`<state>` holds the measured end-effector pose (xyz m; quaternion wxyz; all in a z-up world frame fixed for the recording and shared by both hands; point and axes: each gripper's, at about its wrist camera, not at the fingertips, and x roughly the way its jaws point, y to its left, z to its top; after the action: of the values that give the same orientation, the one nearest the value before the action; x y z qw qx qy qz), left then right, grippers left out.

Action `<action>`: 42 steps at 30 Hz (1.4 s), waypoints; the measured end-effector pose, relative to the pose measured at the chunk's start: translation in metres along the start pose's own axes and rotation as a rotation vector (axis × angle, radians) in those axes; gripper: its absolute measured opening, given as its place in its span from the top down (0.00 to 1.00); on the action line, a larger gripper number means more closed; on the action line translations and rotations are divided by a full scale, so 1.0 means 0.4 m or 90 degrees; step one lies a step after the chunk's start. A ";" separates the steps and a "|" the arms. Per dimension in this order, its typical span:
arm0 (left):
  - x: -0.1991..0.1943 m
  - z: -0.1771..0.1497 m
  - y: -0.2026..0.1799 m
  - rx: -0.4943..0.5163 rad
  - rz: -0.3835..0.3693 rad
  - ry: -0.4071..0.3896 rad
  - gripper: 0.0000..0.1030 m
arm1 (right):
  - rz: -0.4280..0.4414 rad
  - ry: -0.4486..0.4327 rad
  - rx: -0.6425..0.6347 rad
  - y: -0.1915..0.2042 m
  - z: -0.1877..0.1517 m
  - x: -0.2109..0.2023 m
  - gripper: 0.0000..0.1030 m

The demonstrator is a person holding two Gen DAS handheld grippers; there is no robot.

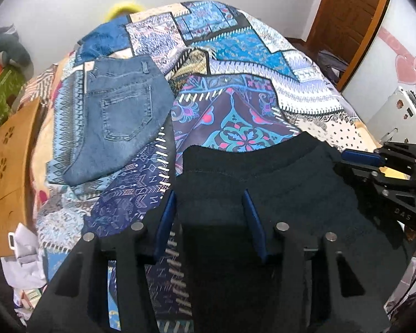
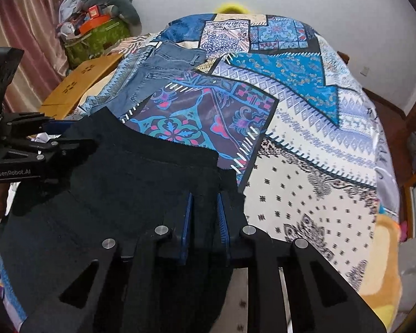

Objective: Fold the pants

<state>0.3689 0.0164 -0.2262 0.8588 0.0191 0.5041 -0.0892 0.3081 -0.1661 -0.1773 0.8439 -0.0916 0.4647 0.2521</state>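
While dark pants (image 1: 277, 183) lie flat, folded jeans (image 1: 119, 122) rest nearby.

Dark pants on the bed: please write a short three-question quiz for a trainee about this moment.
1. True or false: the blue jeans lie unfolded across the whole bedspread.
2. Which hand-held gripper is nearer the jeans: A left, B right?
3. Fill in: both hand-held grippers have the ____ pants between their fingers.

Key: 1 false (they lie folded); 2 A; 3 dark.
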 end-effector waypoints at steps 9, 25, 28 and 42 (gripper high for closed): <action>-0.132 -0.076 -0.021 -0.005 -0.012 -0.043 0.40 | 0.026 -0.031 -0.008 0.074 -0.076 -0.122 0.65; -0.170 -0.309 -0.028 -0.005 0.021 -0.017 0.24 | -0.023 -0.045 -0.006 0.140 -0.235 -0.187 0.55; -0.189 -0.333 -0.016 -0.021 0.032 -0.033 0.24 | -0.012 -0.051 0.029 0.123 -0.253 -0.197 0.53; -0.189 -0.374 0.027 -0.063 0.048 -0.027 0.25 | 0.042 -0.045 0.117 0.084 -0.302 -0.194 0.49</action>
<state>0.2059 0.0557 -0.2345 0.8720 -0.0060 0.4885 -0.0322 0.1676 -0.2106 -0.1767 0.8559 0.0110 0.4583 0.2392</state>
